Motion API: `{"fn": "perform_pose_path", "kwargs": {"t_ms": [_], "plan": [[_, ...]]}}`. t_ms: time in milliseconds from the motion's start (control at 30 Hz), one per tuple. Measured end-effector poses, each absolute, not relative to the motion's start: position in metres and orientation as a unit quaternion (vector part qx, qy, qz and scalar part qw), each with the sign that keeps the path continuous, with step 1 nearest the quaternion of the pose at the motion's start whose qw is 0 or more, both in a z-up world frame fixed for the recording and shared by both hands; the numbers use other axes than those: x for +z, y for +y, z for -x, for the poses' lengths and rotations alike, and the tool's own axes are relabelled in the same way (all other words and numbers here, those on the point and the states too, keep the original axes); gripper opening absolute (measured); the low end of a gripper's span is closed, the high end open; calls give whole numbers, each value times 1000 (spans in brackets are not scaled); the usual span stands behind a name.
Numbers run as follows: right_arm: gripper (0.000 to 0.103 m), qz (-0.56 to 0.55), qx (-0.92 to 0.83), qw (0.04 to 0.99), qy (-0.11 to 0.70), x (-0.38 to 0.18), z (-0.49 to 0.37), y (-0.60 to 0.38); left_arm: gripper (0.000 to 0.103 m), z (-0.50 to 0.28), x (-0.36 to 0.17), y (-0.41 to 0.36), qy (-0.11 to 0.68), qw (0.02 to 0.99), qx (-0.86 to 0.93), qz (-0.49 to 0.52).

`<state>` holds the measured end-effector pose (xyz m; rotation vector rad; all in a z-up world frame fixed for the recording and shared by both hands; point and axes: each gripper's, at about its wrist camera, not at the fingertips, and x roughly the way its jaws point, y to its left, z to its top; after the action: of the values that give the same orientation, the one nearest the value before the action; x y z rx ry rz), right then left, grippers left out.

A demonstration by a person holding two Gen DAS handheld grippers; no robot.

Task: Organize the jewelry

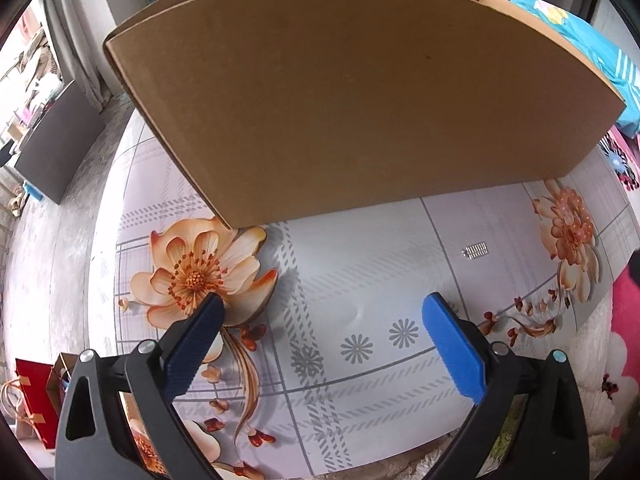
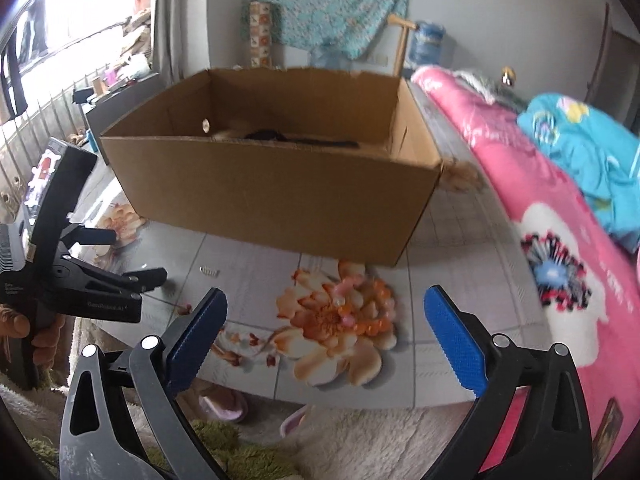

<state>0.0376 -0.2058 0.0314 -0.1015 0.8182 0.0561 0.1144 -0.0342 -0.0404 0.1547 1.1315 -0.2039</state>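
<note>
Bedroom setting: low table under a floral, grey-check cover, shaggy rug near, pink bedding to the right.

Item 1, far left: left gripper, seen in the right wrist view at. Blue pads stand wide apart, nothing between them. It points steeply down at bare table.

Item 2, centre far: cardboard box, open-topped, standing on the table. Its near wall rises just beyond the left gripper. Something dark lies inside; what it is cannot be told.

Item 3, centre-right of the left wrist view: small metallic piece, ribbed or comb-like, lying flat on the table, apart from the box and both grippers. Right wrist view shows it at, to that gripper's left. Probably the jewelry in question.
- Handling, judged: very light, stiff, thin, likely to slide on the smooth cover.
- Hold: pinch across the narrow width, pads low to the table, 1 on each long side.

Item 4, right: right gripper, jaws fully spread and empty, above the orange printed flower.

Clearance: open table on all 4 sides of the piece. Box wall limits travel far; table's near edge drops to the rug.
</note>
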Motion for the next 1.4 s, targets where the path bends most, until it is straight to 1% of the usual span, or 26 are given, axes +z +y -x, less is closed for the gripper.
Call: {"fn": "perform_pose_path", "kwargs": {"t_ms": [233, 400, 833, 1267, 1400], "plan": [[95, 80, 18, 911, 404, 22, -43, -189, 97, -109, -40, -37, 538, 837, -81, -66], [95, 110, -3, 894, 435, 5, -55, -181, 97, -107, -39, -38, 544, 834, -73, -61], [95, 66, -15, 882, 466, -8, -66, -190, 97, -106, -38, -35, 545, 834, -64, -52], [95, 24, 1, 887, 461, -4, -75, -209, 97, -105, -38, -36, 545, 835, -59, -50], [95, 28, 20, 887, 460, -3, -77, -205, 98, -105, -37, -37, 545, 835, -57, -49]]}}
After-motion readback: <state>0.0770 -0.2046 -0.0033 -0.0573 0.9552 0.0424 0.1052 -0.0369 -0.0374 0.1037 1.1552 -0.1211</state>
